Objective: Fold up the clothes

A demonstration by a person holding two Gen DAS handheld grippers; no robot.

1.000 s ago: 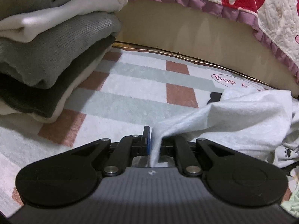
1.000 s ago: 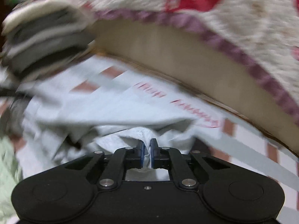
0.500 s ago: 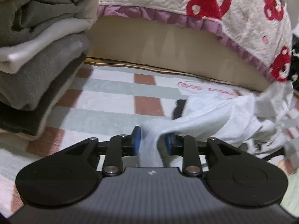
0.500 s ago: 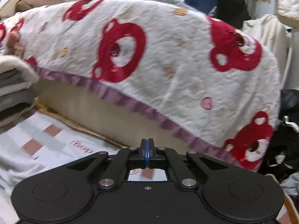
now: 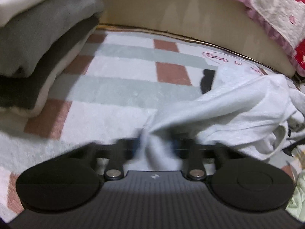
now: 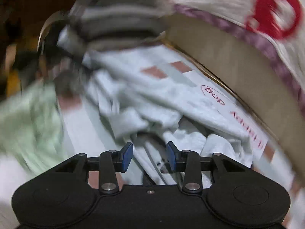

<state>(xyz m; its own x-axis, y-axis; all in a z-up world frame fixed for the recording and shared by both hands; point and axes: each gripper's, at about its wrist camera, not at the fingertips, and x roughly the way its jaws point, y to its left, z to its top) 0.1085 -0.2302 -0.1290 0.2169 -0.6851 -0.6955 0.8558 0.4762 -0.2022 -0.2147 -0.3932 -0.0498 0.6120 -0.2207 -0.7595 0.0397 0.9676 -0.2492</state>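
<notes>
Left wrist view: left gripper (image 5: 155, 145) low over a checked blanket (image 5: 118, 87) of white, grey-green and brick-red squares, jaws just closing again and nearly together, pinching a bunched fold of the white garment (image 5: 234, 114) between blurred blue pads. From the pinch, cloth trailing up and to the right in a rumpled heap on the blanket (a small black patch showing at its upper left edge). Stack of folded clothes (image 5: 43, 43) at upper left, grey, white and dark layers, resting on the blanket and well apart from the held fold. Beige bed side (image 5: 190, 13) curving across the top, quilt (image 5: 272, 9) with red print and purple frill hanging over it.

Right wrist view, heavily smeared: right gripper (image 6: 149, 153) with jaws just opened to a middling gap, blue pads (image 6: 126, 155) clear of any cloth and nothing clamped; crumpled folds of the same white garment (image 6: 152, 99) lying below and ahead of the gap. Pale green cloth (image 6: 30, 114) at left, beside the garment. Folded stack (image 6: 118, 19) at top centre, quilt (image 6: 238, 7) at upper right.
</notes>
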